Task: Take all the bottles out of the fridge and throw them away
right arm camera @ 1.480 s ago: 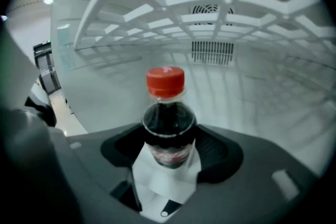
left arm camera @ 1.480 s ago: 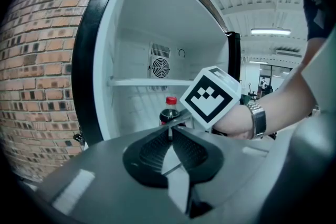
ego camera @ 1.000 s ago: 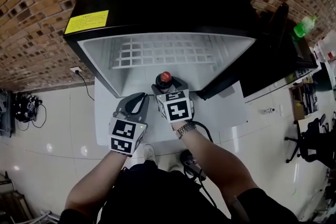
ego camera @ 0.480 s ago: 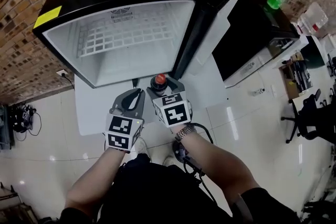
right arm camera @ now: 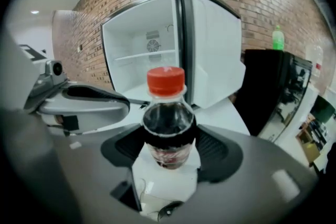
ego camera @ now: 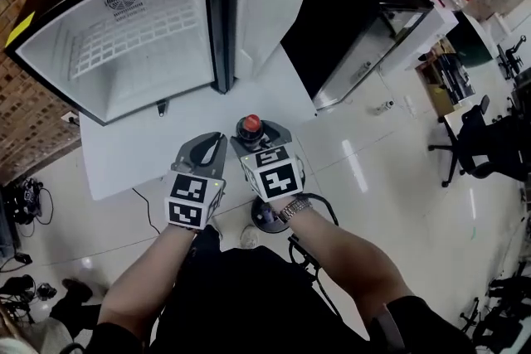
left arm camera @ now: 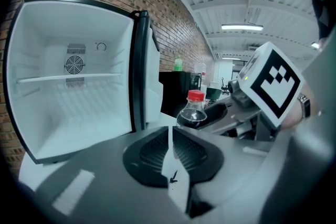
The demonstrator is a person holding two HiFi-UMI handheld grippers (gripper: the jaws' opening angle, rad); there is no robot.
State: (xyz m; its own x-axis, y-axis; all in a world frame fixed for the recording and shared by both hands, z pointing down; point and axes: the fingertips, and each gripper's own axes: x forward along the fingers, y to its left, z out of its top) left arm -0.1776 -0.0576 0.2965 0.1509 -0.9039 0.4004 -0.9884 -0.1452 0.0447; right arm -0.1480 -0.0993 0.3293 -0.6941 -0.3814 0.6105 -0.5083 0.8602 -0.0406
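I've swung away with the bottle (right arm camera: 167, 118), so it is now clear of the fridge (ego camera: 124, 46), which sits off to my left. The right gripper (right arm camera: 168, 157) has its jaws clamped on the bottle's body, and the left gripper (left arm camera: 170, 144) rides alongside, jaws together on nothing. The fridge looks bare, so I judge binning comes next.

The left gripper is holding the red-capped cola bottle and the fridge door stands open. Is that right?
Not quite. The right gripper holds the cola bottle, its jaws closed on the bottle's body, as the right gripper view shows. The left gripper is shut on nothing. The fridge door does stand open.
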